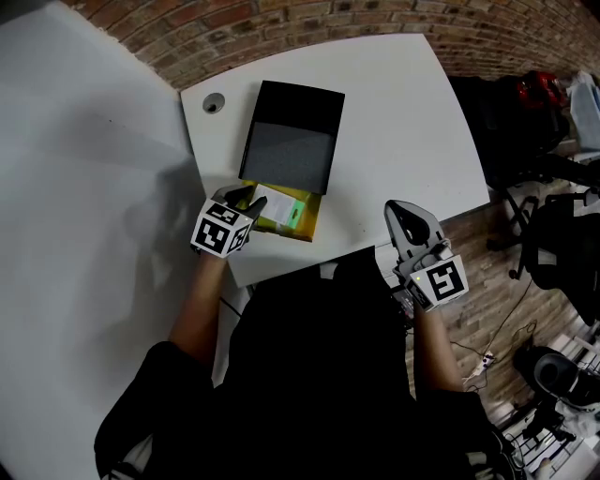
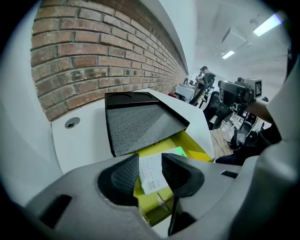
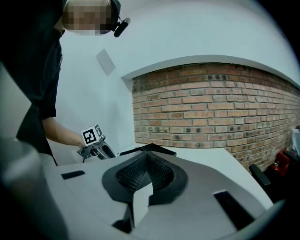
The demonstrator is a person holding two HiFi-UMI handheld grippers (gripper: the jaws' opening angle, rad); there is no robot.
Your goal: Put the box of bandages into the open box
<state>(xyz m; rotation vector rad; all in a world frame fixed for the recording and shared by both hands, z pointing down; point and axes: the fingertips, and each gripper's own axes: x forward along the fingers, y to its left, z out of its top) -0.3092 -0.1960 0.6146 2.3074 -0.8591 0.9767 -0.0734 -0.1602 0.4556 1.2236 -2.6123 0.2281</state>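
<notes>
The box of bandages, white with a green end, lies inside the open yellow box at the table's front edge. A black lid with a grey lining stands folded back behind it. My left gripper hovers at the yellow box's left end. In the left gripper view its jaws are spread wide, and the box of bandages shows in the gap with neither pad pressing it. My right gripper hangs off the table's right front corner, its pads together and empty.
The white table has a round cable hole at its back left. A brick wall runs behind it and a white wall to the left. Office chairs and bags stand on the wood floor at the right.
</notes>
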